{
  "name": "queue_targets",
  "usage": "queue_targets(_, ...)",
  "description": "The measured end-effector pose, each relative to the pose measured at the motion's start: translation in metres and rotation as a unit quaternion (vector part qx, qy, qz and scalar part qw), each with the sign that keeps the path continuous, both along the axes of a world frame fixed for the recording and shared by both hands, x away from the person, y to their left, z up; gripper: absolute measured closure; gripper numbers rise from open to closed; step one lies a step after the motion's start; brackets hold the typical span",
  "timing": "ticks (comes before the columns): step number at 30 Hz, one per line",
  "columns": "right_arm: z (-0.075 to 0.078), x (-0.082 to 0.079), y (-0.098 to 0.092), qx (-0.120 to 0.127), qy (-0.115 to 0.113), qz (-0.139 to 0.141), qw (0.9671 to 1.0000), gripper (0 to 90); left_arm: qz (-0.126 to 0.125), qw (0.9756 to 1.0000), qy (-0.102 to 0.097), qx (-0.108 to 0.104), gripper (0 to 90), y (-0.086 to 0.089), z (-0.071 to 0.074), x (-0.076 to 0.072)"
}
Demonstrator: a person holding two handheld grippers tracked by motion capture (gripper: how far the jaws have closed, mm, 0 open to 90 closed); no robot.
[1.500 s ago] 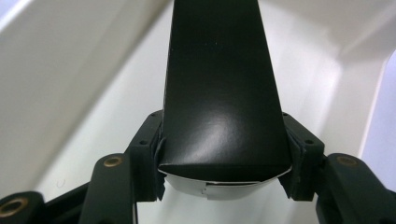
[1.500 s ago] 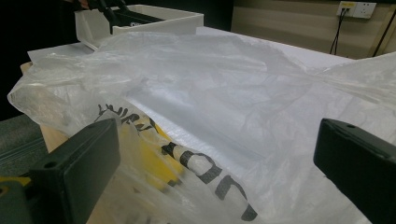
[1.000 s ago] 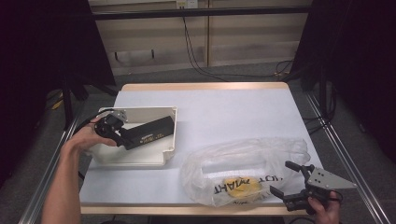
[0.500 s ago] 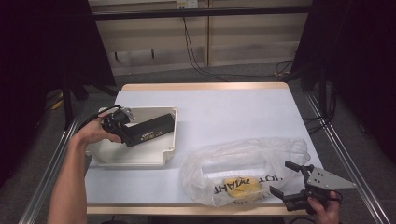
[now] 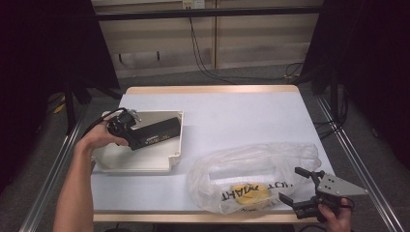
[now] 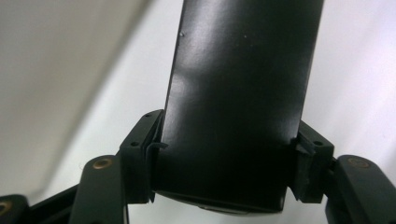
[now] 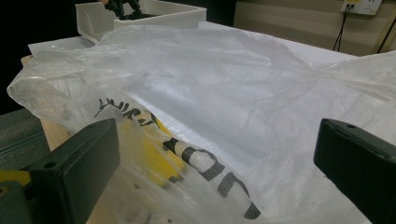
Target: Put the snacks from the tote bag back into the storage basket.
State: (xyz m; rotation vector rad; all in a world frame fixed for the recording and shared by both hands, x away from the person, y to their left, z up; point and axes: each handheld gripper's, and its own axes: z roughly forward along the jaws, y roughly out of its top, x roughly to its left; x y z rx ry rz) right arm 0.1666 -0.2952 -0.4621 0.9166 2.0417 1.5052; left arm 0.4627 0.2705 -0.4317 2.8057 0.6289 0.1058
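1. Left gripper (image 5: 145,137): over the tray (image 5: 138,162) at the table's (image 5: 241,111) left side, held in the left hand (image 5: 99,137). A black box (image 5: 154,135) sits between its jaws, running out ahead of them across the tray.
2. Left gripper view: the box (image 6: 238,93) fills the gap between the two pads (image 6: 140,158). The jaws have just been opening. The pads stand right against the box's sides; whether they press on it cannot be told.
3. Tray: white, shallow, directly beneath the left gripper and the box; its rim lies just past the box's far end.
4. Bag (image 5: 251,174): clear plastic, crumpled, lying between the two grippers, nearer the right one. Black lettering and something yellow (image 5: 249,193) show through it.
5. Right gripper (image 5: 300,188): at the table's near right corner, in the right hand (image 5: 336,220), jaws spread wide with nothing between them.
6. Right gripper view: the bag (image 7: 210,93) lies just ahead of the open jaws, its lettering closest; the tray (image 7: 154,14) stands well beyond it.
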Motion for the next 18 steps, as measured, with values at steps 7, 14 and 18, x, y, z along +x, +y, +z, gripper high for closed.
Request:
queue_targets(7, -0.0002, 0.0003, 0.0004, 0.000, -0.001, 0.000, 1.0000, 0.1, 0.017, 0.9998, 0.001, 0.003, 35.1, -0.0012, -0.0004, 0.0041)
queue_targets(14, -0.0007, 0.0011, 0.0018, 0.001, 0.002, 0.003, 1.0000, 0.1, 0.035, 0.9993, -0.007, 0.000, 31.7, -0.0022, -0.0018, 0.0084)
queue_targets(18, -0.0005, 0.0008, 0.0013, -0.002, 0.003, 0.006, 1.0000, 0.0, 0.042, 0.9991, -0.011, 0.002, 29.9, -0.0028, -0.0024, 0.0099)
